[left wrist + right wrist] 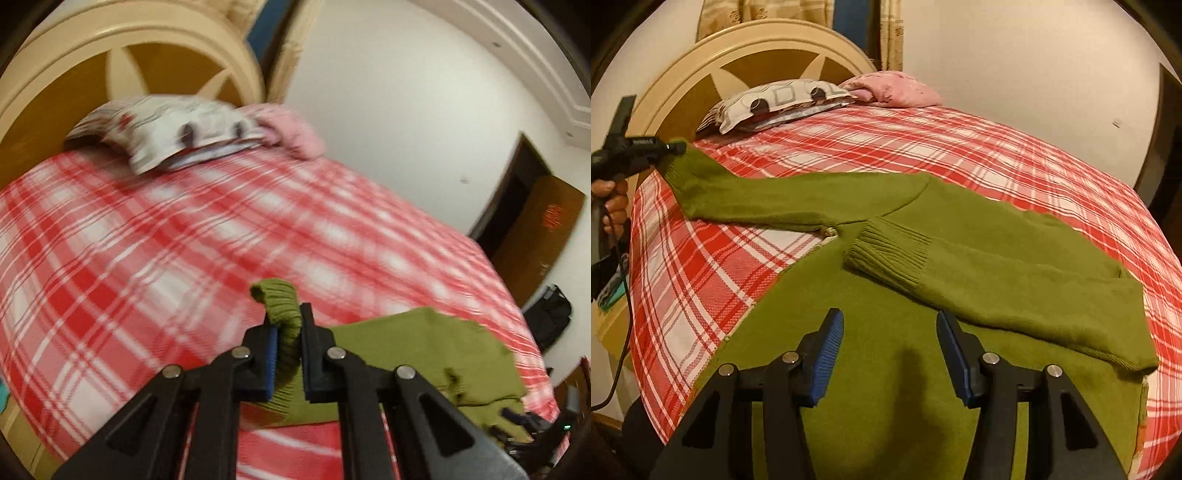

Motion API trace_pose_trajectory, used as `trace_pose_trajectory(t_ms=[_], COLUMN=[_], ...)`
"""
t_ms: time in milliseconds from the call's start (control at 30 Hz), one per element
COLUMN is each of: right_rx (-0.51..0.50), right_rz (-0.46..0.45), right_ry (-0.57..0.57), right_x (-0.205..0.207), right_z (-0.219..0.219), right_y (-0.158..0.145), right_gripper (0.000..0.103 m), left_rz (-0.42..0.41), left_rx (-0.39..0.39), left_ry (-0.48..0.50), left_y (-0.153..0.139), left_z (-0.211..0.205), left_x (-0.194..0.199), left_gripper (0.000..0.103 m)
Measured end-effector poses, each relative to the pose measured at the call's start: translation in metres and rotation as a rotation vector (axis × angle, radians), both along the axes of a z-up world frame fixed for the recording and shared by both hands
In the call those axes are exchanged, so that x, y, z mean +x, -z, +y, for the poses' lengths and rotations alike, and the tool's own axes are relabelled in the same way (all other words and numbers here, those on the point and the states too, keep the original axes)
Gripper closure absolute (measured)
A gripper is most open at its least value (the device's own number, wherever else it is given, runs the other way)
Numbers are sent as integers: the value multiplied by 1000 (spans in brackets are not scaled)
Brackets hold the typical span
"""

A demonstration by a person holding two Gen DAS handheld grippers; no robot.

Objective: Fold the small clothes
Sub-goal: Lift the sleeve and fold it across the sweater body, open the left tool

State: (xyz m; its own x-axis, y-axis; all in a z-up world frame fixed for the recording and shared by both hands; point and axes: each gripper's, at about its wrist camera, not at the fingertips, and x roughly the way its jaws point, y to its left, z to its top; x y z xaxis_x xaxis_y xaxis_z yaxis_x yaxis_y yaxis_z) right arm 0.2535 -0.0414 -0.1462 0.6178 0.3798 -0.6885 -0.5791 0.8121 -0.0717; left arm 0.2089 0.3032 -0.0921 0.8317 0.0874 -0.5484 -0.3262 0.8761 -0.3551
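Left wrist view close over the bed (pixel 147 240), facing the headboard (pixel 74 74), right wrist view similar, both share sweater (pixel 886 369), pillow (pixel 775 103).

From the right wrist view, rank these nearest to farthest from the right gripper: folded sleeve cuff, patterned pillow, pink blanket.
From the right gripper:
1. Folded sleeve cuff, just ahead on the green sweater.
2. Patterned pillow, far left by the headboard.
3. Pink blanket, far right; roughly level with the pillow, hard to separate.

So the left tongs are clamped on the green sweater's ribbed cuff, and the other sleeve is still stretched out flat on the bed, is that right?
Not quite. The left tongs do clamp the green sweater's ribbed cuff, but the other sleeve is already folded across the body, as the right wrist view shows.
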Motion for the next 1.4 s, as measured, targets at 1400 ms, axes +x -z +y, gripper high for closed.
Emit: trace_pose_trajectory(t_ms=[1400], right_rx=[232], right_rz=[88], right_ry=[488], right_x=[16], right_z=[-219], right_y=[7], right_gripper=[49], left_rz=[4], left_rx=[58], left_ry=[633], left_y=[-28], left_z=[-413], left_x=[178], left_gripper=[92])
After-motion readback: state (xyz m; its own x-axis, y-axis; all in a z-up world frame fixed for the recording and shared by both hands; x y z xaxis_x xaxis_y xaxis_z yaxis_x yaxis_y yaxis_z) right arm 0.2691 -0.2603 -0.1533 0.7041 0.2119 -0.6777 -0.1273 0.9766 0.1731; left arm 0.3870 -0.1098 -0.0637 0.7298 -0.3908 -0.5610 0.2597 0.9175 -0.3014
